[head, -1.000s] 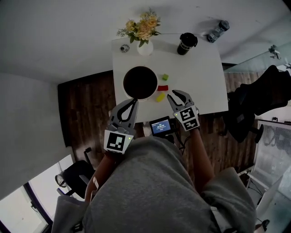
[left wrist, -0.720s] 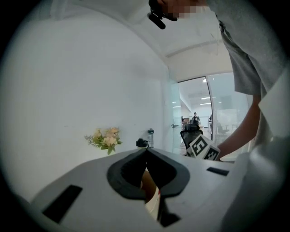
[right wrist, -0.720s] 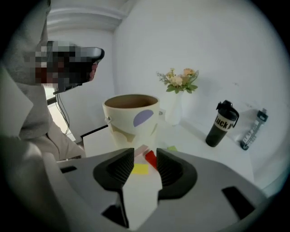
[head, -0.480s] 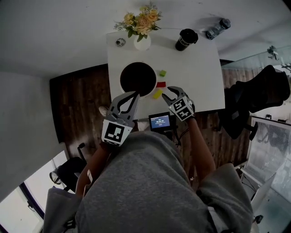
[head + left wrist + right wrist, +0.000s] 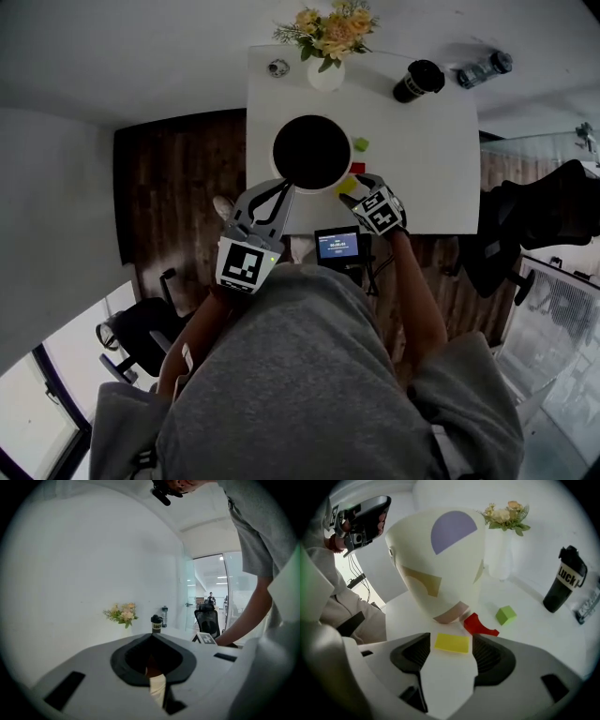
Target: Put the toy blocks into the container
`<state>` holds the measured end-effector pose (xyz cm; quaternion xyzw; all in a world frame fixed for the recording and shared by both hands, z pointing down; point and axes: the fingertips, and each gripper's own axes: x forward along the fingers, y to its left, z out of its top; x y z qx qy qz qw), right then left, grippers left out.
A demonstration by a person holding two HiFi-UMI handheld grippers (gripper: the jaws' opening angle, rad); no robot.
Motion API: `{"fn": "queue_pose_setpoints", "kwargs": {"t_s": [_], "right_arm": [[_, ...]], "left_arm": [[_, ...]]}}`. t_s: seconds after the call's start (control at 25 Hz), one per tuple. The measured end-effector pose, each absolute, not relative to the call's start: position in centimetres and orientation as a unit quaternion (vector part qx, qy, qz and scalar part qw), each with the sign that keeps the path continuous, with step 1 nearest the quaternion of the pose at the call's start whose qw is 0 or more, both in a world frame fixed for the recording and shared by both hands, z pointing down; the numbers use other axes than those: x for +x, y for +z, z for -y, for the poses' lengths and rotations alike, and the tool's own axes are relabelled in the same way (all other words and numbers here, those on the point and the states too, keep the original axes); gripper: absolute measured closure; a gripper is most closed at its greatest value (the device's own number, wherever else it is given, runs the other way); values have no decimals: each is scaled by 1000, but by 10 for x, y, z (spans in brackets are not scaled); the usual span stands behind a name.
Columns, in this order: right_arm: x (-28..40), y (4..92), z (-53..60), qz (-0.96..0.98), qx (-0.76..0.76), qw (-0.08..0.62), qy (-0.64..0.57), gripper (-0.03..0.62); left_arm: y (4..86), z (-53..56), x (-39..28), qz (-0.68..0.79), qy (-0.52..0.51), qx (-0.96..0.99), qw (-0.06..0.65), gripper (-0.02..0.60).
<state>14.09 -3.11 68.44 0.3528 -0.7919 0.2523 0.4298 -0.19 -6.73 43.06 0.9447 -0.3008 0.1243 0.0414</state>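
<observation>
- Table [image 5: 431, 178]: white, and it carries everything I am working with.
- Container [image 5: 311, 153]: a round bowl, dark inside from the head view. From the right gripper view it is cream outside with purple and tan patches. It stands upright on the table's near left part.
- Left gripper [image 5: 284, 186]: I hold it just short of the container's near rim, pointing roughly level. Its jaws meet at the tips and I see nothing gripped between them.
- Right gripper [image 5: 354, 187]: tilted steeply down at the table, right of the container. Its jaws have just been opening and now stand wide apart. The yellow block lies between them, and I make out a sliver of table on each side of it, so the pads are not pressing on it.
- Vase [image 5: 326, 75]: white, with yellow flowers, at the far edge behind the container.
- Cup [image 5: 418, 82]: black with a lid, right of the vase.
- Bottle [image 5: 483, 70]: lying past the cup, at the far right corner.
- Screen [image 5: 337, 246]: a small lit display at the table's near edge.
- Yellow block [image 5: 452, 643]: flat on the table, near the container's base.
- Red block [image 5: 478, 625]: arch-shaped, just beside the container's base, beyond the yellow one.
- Green block [image 5: 505, 615]: a small cube on the table, near the red block, on its far right side.
</observation>
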Motion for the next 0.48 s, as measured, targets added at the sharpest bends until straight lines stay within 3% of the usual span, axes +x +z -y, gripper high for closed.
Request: {"fn": "queue_pose_setpoints", "kwargs": {"t_s": [0.48], "right_arm": [[139, 712, 31, 761, 373, 447, 285, 309]], "left_arm": [[438, 69, -13, 319, 133, 937, 54, 574]]}}
